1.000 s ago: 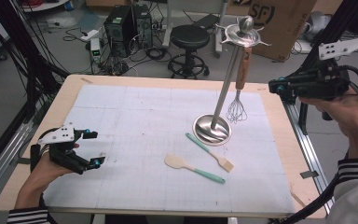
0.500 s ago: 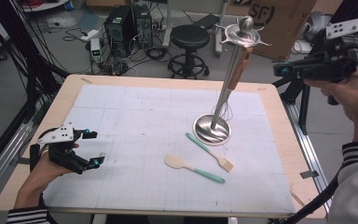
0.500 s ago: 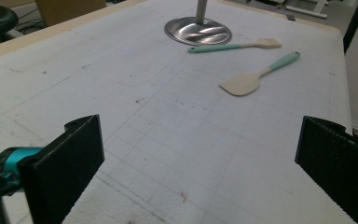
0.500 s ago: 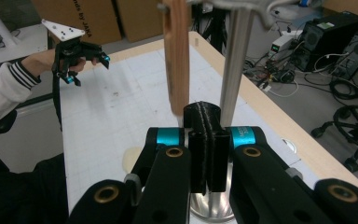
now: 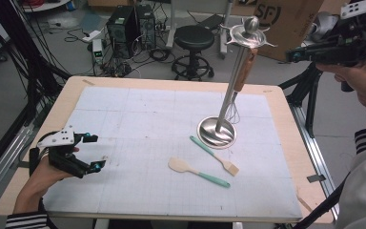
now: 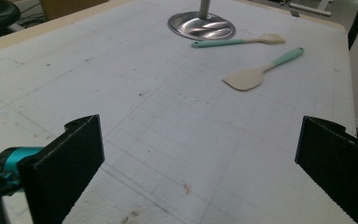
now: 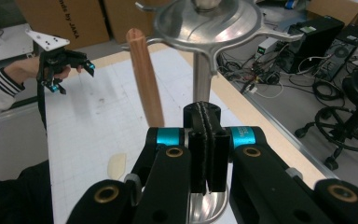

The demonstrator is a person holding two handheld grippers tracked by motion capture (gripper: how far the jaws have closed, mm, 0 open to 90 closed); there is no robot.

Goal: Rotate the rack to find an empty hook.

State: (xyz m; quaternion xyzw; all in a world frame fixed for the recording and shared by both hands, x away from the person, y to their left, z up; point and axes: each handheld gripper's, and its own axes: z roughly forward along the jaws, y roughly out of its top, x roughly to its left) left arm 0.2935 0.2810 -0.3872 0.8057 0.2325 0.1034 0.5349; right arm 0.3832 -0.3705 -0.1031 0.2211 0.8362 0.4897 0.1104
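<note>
Black right gripper (image 7: pixel 207 154) jaws closed, empty.

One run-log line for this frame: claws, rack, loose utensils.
left claw: open, empty, low over mat | right claw: shut, empty, raised beside rack | whisk: hung | spatula, brush: on mat

The utensil stand (image 5: pixel 233 90) with its hanging whisk (image 5: pixel 240 78) blocks the mat's (image 5: pixel 138 129) right-centre; spatula (image 5: pixel 198 172) and pastry brush (image 5: pixel 214 155) lie before it; left half open
</note>
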